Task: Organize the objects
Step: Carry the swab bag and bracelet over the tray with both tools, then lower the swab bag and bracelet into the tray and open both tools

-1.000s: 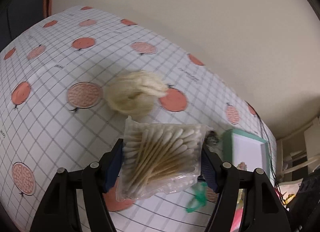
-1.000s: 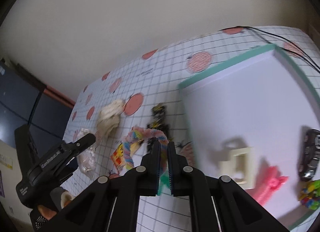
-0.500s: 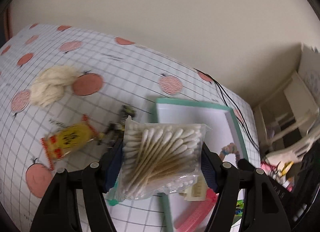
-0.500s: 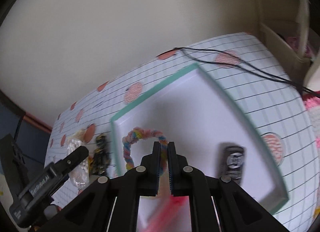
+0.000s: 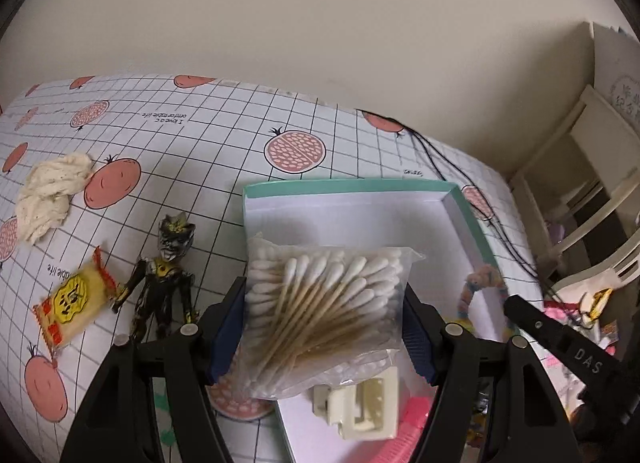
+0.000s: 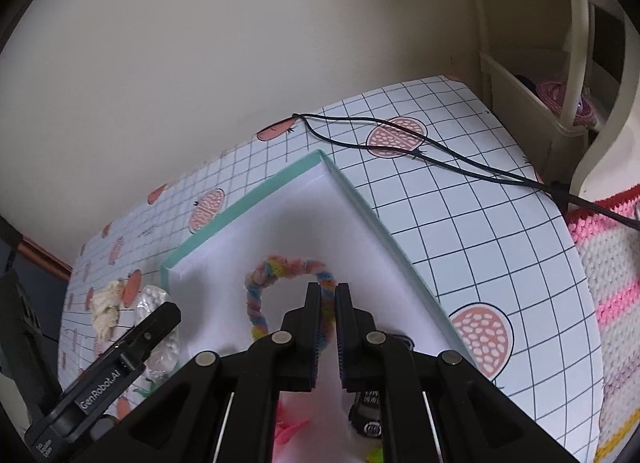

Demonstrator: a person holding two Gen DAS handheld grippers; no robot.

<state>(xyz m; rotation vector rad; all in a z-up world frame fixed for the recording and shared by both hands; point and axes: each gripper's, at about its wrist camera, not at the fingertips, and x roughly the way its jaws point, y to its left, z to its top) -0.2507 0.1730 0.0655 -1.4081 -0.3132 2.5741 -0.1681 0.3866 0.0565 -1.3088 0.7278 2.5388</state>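
left gripper (image 5: 324,327) pinching swab bag (image 5: 326,315) over box (image 5: 348,187) | right gripper (image 6: 329,327) pinching rope ring (image 6: 280,269) above box floor | clip (image 5: 364,399) already in box | figure (image 5: 166,283), snack (image 5: 72,309), rag (image 5: 50,193) left of left gripper remain

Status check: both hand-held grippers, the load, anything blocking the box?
Left hand-held gripper shut on cotton swab bag, above teal box. Right hand-held gripper shut on fuzzy rainbow loop, over box. Cream clip beneath bag.

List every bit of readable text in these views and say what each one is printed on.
"I love c... omfortable life", upside down: tablecloth
"able life", partly cut off: tablecloth again, beside the yellow snack packet
"DAS": right gripper's body
"GenRobot.AI": left gripper's body
Too blurred to read: snack packet print, wall paper, label on dark toy car.
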